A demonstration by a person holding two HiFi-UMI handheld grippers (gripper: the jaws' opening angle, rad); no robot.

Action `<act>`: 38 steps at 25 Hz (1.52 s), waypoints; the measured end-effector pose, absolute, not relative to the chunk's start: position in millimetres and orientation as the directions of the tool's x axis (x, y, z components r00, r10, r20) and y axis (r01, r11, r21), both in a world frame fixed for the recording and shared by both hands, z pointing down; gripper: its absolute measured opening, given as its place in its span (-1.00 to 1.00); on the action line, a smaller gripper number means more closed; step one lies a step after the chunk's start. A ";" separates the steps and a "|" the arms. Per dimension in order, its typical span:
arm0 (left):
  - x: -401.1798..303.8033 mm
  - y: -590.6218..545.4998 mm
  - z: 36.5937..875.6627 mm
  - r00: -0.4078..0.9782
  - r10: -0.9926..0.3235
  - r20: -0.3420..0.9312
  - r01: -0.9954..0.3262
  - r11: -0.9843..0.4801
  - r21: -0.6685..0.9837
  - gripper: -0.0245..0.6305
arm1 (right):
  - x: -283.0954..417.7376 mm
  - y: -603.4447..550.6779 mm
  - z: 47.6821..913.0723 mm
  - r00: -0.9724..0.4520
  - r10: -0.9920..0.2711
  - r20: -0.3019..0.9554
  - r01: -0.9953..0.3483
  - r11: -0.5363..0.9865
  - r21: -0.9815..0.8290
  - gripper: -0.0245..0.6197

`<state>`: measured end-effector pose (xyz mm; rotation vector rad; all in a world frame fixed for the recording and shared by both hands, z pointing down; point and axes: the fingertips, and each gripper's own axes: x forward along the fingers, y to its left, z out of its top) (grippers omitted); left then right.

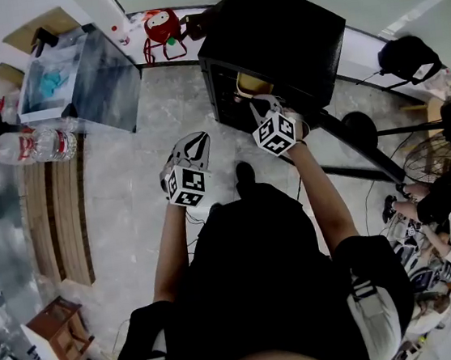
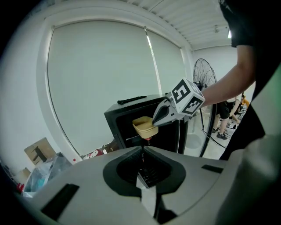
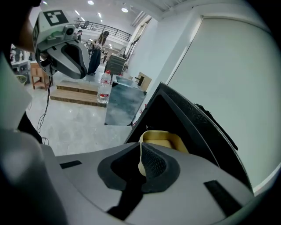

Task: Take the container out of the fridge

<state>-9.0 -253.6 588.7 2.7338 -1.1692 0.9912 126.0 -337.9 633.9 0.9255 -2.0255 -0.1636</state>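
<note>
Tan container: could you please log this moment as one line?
right gripper: tongs shut on rim of tan plastic container | container: at open front of black boxy fridge | left gripper: tongs shut, empty

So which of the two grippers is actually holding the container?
The right gripper: its jaws are shut on the rim of the tan container at the black fridge's opening. The left gripper is shut on nothing, clear of the fridge.

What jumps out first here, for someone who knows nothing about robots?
A tan container is pinched by its rim in the right claw, right at the open front of a black fridge. The left claw hangs shut and empty to the fridge's left, above the grey floor.
</note>
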 end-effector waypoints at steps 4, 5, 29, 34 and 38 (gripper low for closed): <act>-10.6 -254.6 590.4 0.514 -0.654 0.556 -0.661 -0.714 -0.229 -0.84 | 125.8 -341.9 638.7 -0.332 -0.656 0.677 -0.533 0.723 0.440 -0.86; -11.4 -254.9 590.4 0.511 -0.655 0.556 -0.664 -0.712 -0.229 -0.84 | 125.6 -343.1 639.3 -0.330 -0.655 0.680 -0.527 0.725 0.444 -0.84; -24.8 -252.1 592.3 0.474 -0.673 0.568 -0.699 -0.680 -0.222 -0.84 | 133.6 -357.2 667.2 -0.275 -0.612 0.742 -0.441 0.766 0.468 -0.71; -26.4 -253.3 593.0 0.467 -0.677 0.569 -0.706 -0.673 -0.222 -0.84 | 133.4 -359.7 673.5 -0.274 -0.599 0.752 -0.431 0.776 0.461 -0.72; -29.6 -253.4 593.6 0.460 -0.680 0.572 -0.711 -0.668 -0.222 -0.84 | 132.1 -361.6 674.0 -0.274 -0.599 0.752 -0.423 0.778 0.465 -0.79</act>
